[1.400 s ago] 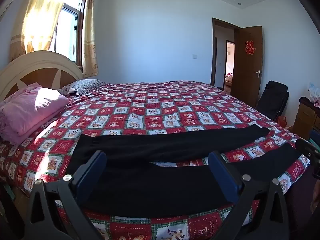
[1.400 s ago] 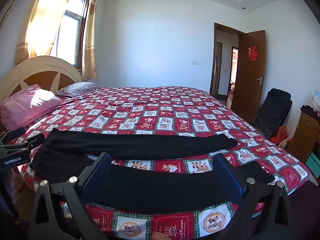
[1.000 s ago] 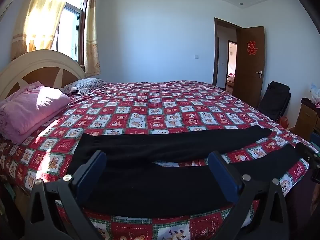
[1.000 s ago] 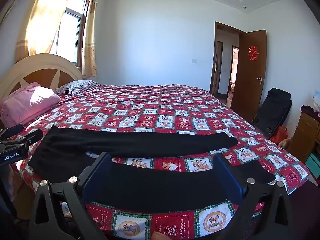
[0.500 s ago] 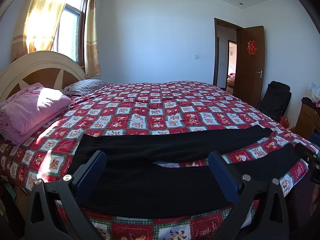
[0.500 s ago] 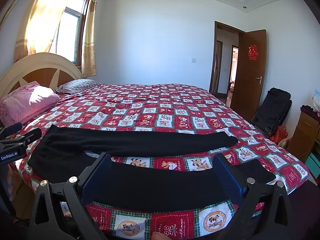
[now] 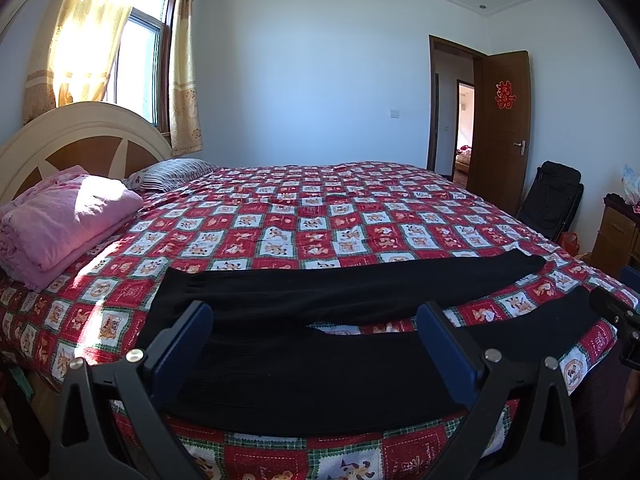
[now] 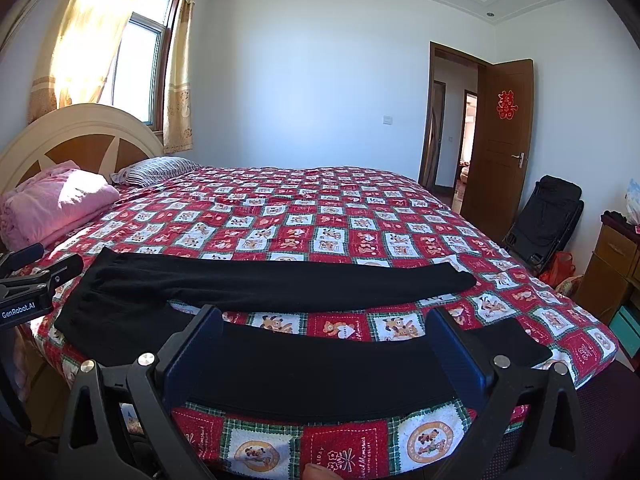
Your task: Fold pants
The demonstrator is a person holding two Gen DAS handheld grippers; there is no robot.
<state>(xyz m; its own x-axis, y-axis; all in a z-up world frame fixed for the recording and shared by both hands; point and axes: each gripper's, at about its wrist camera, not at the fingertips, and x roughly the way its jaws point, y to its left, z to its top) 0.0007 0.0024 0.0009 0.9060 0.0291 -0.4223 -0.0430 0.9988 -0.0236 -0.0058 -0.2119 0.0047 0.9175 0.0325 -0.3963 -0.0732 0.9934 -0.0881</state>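
Black pants (image 7: pixel 320 344) (image 8: pixel 288 280) lie flat along the near edge of the bed (image 7: pixel 304 216), waist to the left, both legs spread apart and running right. My left gripper (image 7: pixel 316 320) hovers open in front of the crotch and near leg, nothing between its blue pads. My right gripper (image 8: pixel 324 328) is open too, held before the middle of the near leg, apart from the cloth. The left gripper's body (image 8: pixel 28 296) shows at the left edge of the right wrist view, near the waistband.
A folded pink blanket (image 7: pixel 60 216) and a striped pillow (image 7: pixel 176 172) lie by the headboard (image 7: pixel 80 136). A black folded chair (image 7: pixel 552 200), a wooden cabinet (image 7: pixel 616 236) and an open door (image 7: pixel 504 128) stand on the right. A fingertip (image 8: pixel 316 472) shows at the bottom edge.
Both grippers drifted only slightly; the views shifted a little to the left. The pants have not moved and both grippers stayed open.
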